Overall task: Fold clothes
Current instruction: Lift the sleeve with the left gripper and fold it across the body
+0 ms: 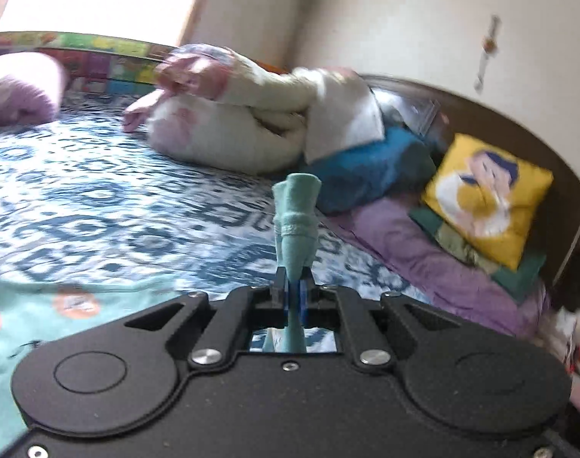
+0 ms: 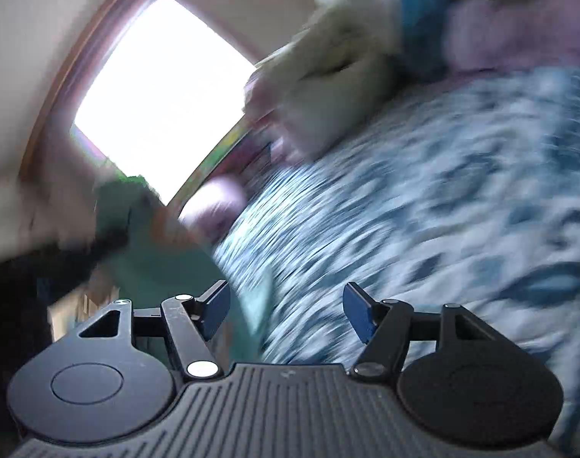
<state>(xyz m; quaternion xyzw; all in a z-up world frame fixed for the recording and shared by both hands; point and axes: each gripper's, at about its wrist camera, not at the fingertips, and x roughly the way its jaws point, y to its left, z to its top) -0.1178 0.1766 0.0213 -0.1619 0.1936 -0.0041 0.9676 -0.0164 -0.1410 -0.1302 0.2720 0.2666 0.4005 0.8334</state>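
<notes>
Left gripper (image 1: 294, 286) jaws clamped on a bunched teal garment (image 1: 295, 221); a cuff-like end sticks up past the fingertips, the rest hangs down to the near left edge of the bed (image 1: 137, 206). Right gripper (image 2: 286, 311) jaws apart, nothing between the pads, aimed across the blue-white patterned bedspread. White-pink bedding pile (image 1: 251, 114) toward the far edge, yellow cushion (image 1: 488, 194) by the headboard. Right view heavily blurred.

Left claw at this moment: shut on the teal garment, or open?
Shut on it. The left claw has its pads pressed together on a bunched fold of the teal garment, which sticks up beyond the tips.
</notes>
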